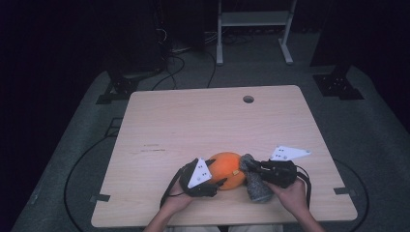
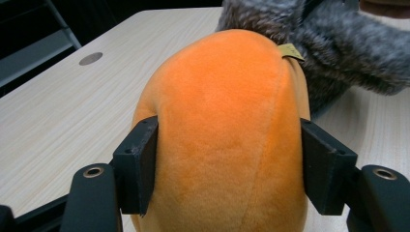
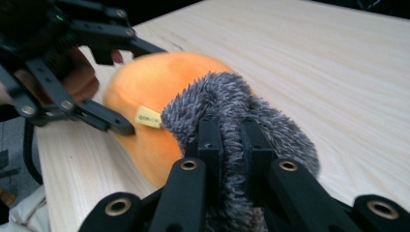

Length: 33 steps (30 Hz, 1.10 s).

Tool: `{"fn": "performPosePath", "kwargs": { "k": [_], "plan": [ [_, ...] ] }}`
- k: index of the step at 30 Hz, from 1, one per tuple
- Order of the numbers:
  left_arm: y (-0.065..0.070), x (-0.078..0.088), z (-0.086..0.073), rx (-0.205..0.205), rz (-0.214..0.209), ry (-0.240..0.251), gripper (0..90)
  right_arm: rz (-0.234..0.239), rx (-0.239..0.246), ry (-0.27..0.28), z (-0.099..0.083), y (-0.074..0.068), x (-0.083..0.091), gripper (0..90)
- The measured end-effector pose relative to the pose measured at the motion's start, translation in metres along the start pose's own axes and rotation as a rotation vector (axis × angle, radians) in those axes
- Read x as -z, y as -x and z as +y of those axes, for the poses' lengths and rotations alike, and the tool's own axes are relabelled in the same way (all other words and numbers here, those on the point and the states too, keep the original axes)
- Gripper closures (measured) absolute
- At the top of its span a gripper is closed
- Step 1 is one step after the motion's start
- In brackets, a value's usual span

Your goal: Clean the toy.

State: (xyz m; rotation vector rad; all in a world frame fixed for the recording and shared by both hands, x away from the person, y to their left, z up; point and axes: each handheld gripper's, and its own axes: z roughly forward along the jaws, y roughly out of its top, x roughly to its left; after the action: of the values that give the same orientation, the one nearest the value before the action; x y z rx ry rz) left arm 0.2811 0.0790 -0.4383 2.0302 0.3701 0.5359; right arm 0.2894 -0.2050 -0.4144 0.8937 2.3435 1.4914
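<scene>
Resting near the table's [image 1: 159, 125] front edge, an orange plush toy [image 1: 226, 170] lies between the two hands. The left claw [image 2: 227, 166] pinches its rounded body, both pads pressed into the sides. Just beside it and touching it, a fuzzy grey plush piece [image 3: 232, 104] is clamped tight between the right claw's [image 3: 231, 140] nearly closed jaws; a small yellow tag [image 3: 148, 117] shows where orange meets grey.

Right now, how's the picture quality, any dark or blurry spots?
High view: dim, floor falls into black, table evenly lit. Left gripper view: orange plush sharp, no glare. Right gripper view: grey fur crisp, the left tongs behind slightly smeared.
</scene>
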Motion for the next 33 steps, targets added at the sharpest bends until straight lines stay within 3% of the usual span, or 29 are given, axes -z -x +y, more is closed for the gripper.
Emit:
{"fn": "performPosePath", "kwargs": {
  "k": [1, 3, 5, 6, 7, 8, 9, 11, 14, 16, 17, 18, 20, 21, 22, 23, 25, 26, 28, 30, 32, 33],
  "plan": [
    [0.000, 0.000, 0.000, 0.000, 0.000, 0.000, 31.7, 0.000, 0.000, 0.000, 0.000, 0.000, 0.000, 81.1],
    [0.001, 0.000, 0.000, -0.002, -0.023, 0.003, 29.4, 0.047, 0.059, 0.048, 0.006, -0.015, 0.002, 81.0],
    [-0.001, 0.001, -0.001, 0.014, -0.029, 0.006, 19.8, 0.043, 0.104, 0.023, 0.007, -0.021, -0.003, 81.0],
    [-0.010, 0.002, -0.002, 0.106, -0.029, 0.003, 14.4, 0.053, 0.095, 0.026, 0.005, -0.020, -0.005, 81.0],
    [-0.010, 0.002, -0.002, 0.106, -0.029, 0.003, 9.4, 0.053, 0.095, 0.026, 0.005, -0.020, -0.005, 81.0],
    [-0.016, 0.001, -0.003, 0.181, -0.039, -0.013, 8.1, 0.071, 0.061, 0.026, 0.002, -0.013, -0.005, 81.0],
    [-0.021, 0.000, -0.007, 0.233, -0.079, -0.018, 10.9, 0.065, 0.058, 0.025, 0.001, -0.011, -0.005, 81.0],
    [-0.018, 0.001, -0.006, 0.199, -0.061, -0.017, 21.5, 0.035, 0.047, 0.010, -0.001, -0.004, -0.003, 81.0],
    [-0.014, 0.002, -0.003, 0.159, -0.038, -0.012, 27.7, -0.033, 0.005, -0.011, -0.001, 0.006, 0.004, 81.1],
    [-0.009, 0.001, 0.001, 0.090, -0.028, -0.013, 29.7, -0.016, 0.019, 0.034, 0.003, 0.000, 0.011, 81.1],
    [-0.009, 0.001, 0.001, 0.090, -0.028, -0.013, 29.8, -0.016, 0.019, 0.034, 0.003, 0.000, 0.011, 81.1],
    [-0.002, -0.002, 0.006, 0.034, -0.023, -0.014, 29.7, 0.042, 0.081, 0.080, 0.011, -0.015, 0.012, 81.0],
    [0.003, -0.004, 0.008, 0.007, -0.039, -0.019, 26.9, 0.045, 0.138, 0.053, 0.014, -0.026, 0.007, 81.0],
    [0.004, -0.005, 0.008, 0.013, -0.037, -0.025, 22.4, 0.036, 0.164, 0.036, 0.013, -0.028, 0.002, 81.0],
    [0.001, -0.005, 0.007, 0.039, -0.051, -0.030, 16.6, 0.039, 0.165, 0.035, 0.010, -0.026, 0.000, 81.0],
    [0.001, -0.005, 0.007, 0.039, -0.051, -0.030, 11.6, 0.039, 0.165, 0.035, 0.010, -0.026, 0.000, 81.0],
    [-0.008, -0.005, 0.001, 0.145, -0.075, -0.022, 12.6, 0.047, 0.107, 0.031, 0.005, -0.014, 0.002, 81.0],
    [-0.009, -0.004, 0.000, 0.158, -0.070, -0.014, 17.8, 0.039, 0.098, 0.031, 0.005, -0.011, 0.003, 81.0],
    [-0.009, -0.004, 0.002, 0.145, -0.054, -0.015, 25.9, -0.018, 0.084, 0.016, 0.005, -0.005, 0.006, 81.0],
    [-0.008, -0.003, 0.004, 0.137, -0.046, -0.009, 31.4, -0.046, 0.085, 0.019, 0.006, -0.006, 0.011, 81.0],
    [-0.004, -0.002, 0.010, 0.099, -0.014, -0.004, 34.2, -0.023, 0.123, 0.054, 0.011, -0.017, 0.014, 81.0],
    [-0.004, -0.002, 0.010, 0.099, -0.014, -0.004, 35.1, -0.023, 0.123, 0.054, 0.011, -0.017, 0.014, 81.0]
  ]
}}
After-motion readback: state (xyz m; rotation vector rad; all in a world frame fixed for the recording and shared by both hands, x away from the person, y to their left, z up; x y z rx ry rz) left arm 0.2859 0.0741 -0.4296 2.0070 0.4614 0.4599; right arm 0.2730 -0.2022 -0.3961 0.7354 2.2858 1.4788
